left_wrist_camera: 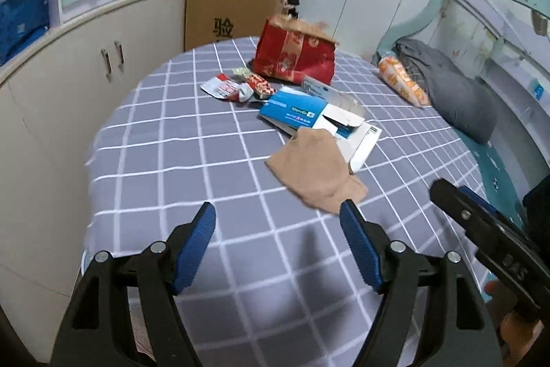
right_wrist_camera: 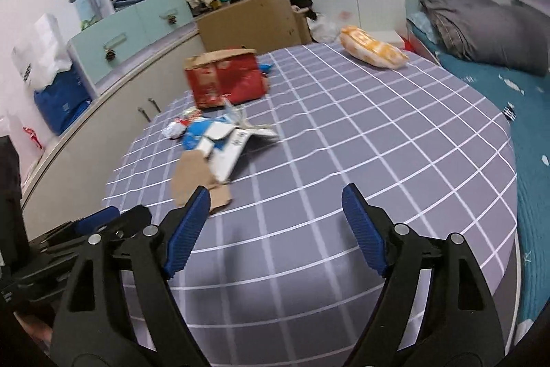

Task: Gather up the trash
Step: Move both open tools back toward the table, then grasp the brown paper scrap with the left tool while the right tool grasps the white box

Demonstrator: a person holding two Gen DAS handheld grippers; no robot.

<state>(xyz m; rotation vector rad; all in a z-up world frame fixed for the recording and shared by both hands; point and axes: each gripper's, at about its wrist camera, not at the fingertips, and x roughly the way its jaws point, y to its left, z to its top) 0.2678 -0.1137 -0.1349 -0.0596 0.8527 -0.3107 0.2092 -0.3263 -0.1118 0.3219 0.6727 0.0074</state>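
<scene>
Fingers (left_wrist_camera: 206,222) apart, empty; red paper bag (left_wrist_camera: 295,54) upright, contents seemingly hidden.

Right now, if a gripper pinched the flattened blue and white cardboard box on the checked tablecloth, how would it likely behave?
The flattened blue and white cardboard box probably weighs little, being thin card. Its loose open flaps would likely bend or sag rather than stay stiff. The tan paper piece overlapping its near end might slide off or drag along.
</scene>
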